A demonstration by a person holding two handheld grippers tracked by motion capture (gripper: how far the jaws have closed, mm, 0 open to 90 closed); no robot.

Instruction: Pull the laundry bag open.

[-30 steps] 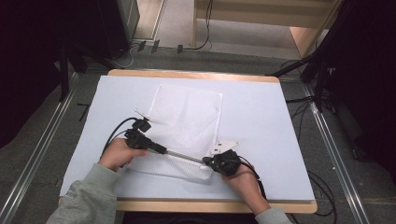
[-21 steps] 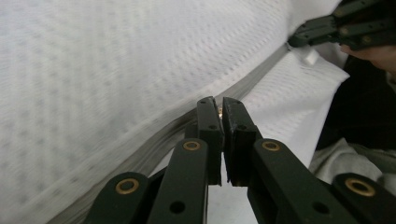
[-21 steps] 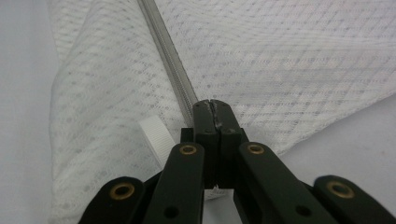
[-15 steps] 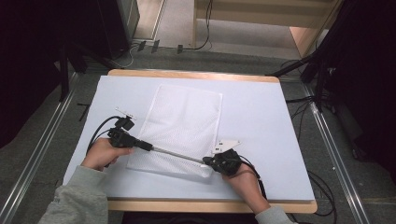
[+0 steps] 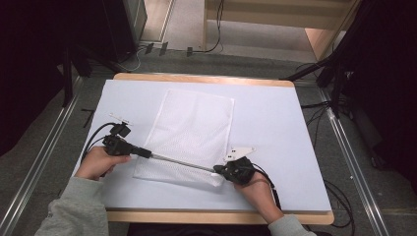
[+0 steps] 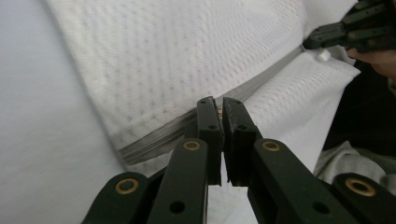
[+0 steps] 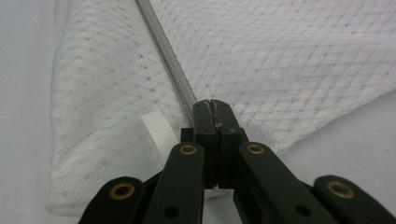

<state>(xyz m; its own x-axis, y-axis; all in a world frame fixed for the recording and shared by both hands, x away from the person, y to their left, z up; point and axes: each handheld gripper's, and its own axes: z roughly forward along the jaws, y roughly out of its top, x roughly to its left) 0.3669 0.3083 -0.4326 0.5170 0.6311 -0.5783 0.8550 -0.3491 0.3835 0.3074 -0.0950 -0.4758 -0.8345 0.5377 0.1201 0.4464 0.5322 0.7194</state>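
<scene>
Right gripper point(image 5: 223, 172): at 5 o'clock on the table, jaws clamped on the right end of the bag's zipper point(image 7: 166, 60).
Left gripper point(image 5: 147, 153): at 8 o'clock, jaws nearly together, pinching the zipper at its left end; what sat between the pads could not be made out.
Mesh bag point(image 5: 192, 132): white, flat at table centre, near corner lifted at the right gripper, the zipper stretched taut between the 2 grippers.
White tab point(image 7: 159, 133): at 9 o'clock beside the right jaws.
Table point(image 5: 275, 128): white top, wooden edge.
</scene>
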